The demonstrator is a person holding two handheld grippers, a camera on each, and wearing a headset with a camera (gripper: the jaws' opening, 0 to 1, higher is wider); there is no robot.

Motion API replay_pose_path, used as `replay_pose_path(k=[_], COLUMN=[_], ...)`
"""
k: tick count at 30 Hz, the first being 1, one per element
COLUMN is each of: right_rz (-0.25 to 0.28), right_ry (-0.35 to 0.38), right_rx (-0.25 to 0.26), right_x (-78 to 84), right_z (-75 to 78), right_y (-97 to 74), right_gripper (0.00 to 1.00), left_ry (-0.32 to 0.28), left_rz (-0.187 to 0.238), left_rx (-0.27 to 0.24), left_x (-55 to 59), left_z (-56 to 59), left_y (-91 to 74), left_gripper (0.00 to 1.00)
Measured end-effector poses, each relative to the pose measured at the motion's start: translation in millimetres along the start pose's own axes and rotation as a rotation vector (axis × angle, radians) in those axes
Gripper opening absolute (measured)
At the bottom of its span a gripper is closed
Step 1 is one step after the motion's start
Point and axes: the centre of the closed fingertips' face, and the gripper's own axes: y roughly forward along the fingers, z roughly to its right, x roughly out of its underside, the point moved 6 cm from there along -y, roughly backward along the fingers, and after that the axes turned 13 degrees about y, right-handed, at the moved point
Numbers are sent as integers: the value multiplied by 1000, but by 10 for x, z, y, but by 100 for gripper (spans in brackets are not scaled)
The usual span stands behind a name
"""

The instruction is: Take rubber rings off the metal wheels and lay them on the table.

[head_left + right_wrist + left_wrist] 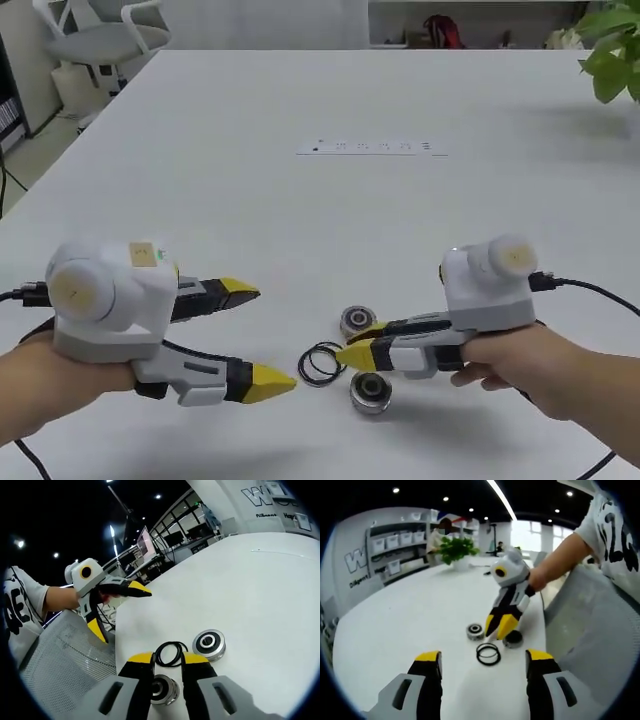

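Observation:
Two black rubber rings [320, 363] lie overlapping on the white table [330, 220], between the two grippers. One metal wheel [357, 320] sits just behind them and another [370, 392] just in front of my right gripper's body. My right gripper [358, 348] hovers close over the rings, its yellow tips only narrowly open with nothing between them. In the right gripper view the rings [170, 653] show through the gap of that gripper [167, 659], with one wheel [209, 644] to the right and the other [162, 689] under the jaws. My left gripper [258, 336] is wide open and empty, left of the rings [488, 653].
A flush socket panel [372, 148] is set into the table farther back. A green plant [610, 50] stands at the far right corner and an office chair [100, 40] beyond the far left edge. Cables trail from both grippers.

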Motion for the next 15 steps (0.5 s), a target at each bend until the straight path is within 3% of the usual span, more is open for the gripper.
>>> replay_pose_path(k=[15], right_rz=[75], right_ry=[-46], right_rx=[-4], right_x=[-80], right_z=[-126], right_y=[-217], right_gripper=[25], left_ry=[0], left_rz=[27], left_rx=[-5], left_x=[-72], left_z=[13], left_y=[-27], left_gripper=[70])
